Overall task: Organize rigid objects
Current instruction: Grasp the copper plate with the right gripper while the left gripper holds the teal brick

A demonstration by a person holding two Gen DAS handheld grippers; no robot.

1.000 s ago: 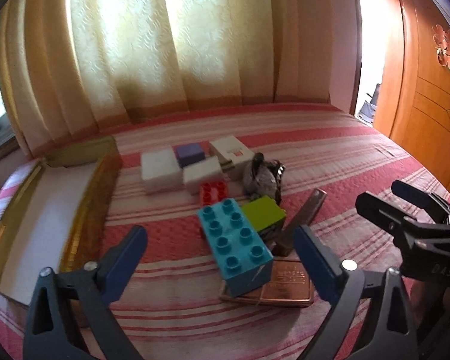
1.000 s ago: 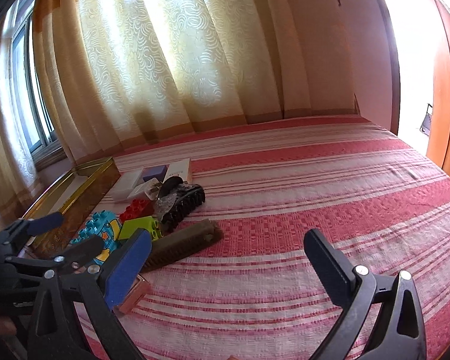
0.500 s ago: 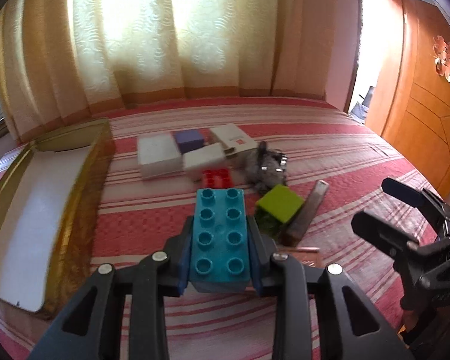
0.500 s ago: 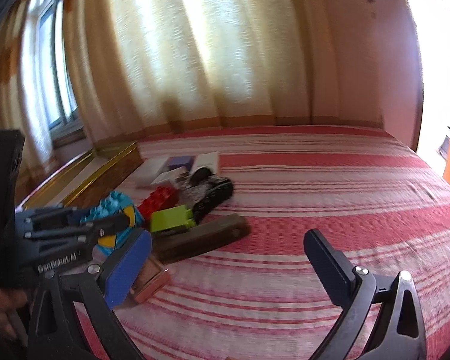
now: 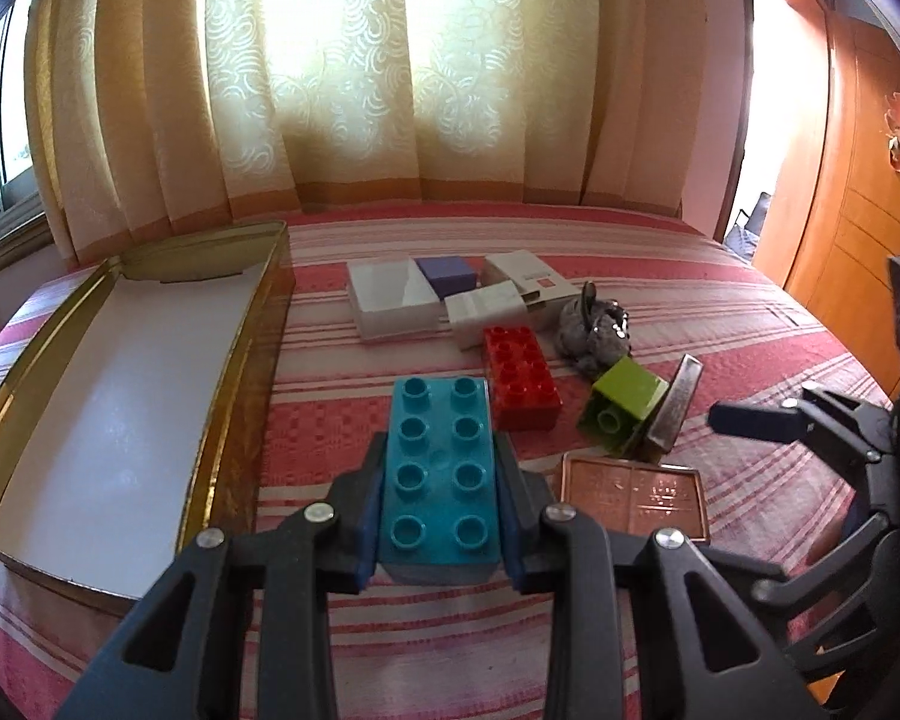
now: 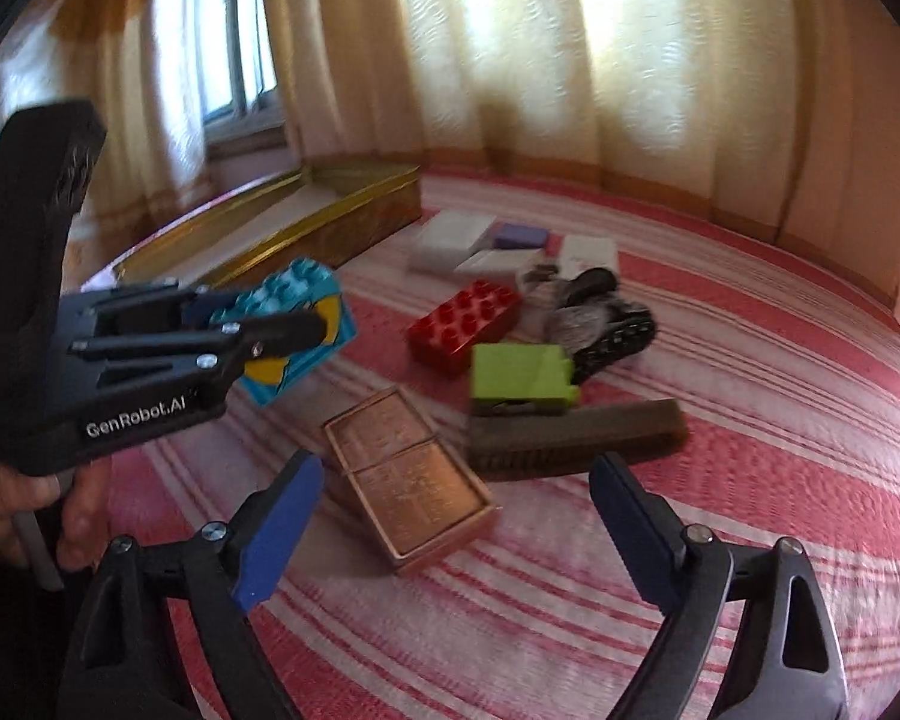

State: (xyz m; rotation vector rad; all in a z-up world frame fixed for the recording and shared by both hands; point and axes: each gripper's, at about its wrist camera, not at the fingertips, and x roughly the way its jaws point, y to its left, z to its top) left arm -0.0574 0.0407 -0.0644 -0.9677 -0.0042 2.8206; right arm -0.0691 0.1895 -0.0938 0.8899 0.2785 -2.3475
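The left gripper's (image 5: 439,516) fingers were closed on the long sides of the teal brick (image 5: 440,468), studs up. A second earlier those same fingers had stood wide apart above it while it lay on the copper tile (image 5: 633,495); half a second earlier they had already clamped it low over the pile. Now the brick was lifted clear of the striped bedspread (image 5: 720,324), and the right wrist view showed it hanging in the air with its printed side (image 6: 297,348) turned outward.

With the brick gone, the tile lay fully uncovered just right of the left fingers. The red brick (image 5: 519,375) sat ahead of them and slightly right, the green block (image 5: 627,396) tilted against the dark bar (image 5: 675,399) further right, and the white boxes (image 5: 393,297), purple block (image 5: 447,275) and grey toy (image 5: 594,330) lay beyond. The gold tin (image 5: 234,372), open and empty of objects, stood to the left of the fingers, close by.

The right gripper (image 6: 450,516) had swung toward the pile; its fingers stood wide apart, holding nothing, with the tile directly between and ahead of them.

The first pick looked done, and the carry left into the tin seemed the likely next step, while the right side appeared lined up for the tile.
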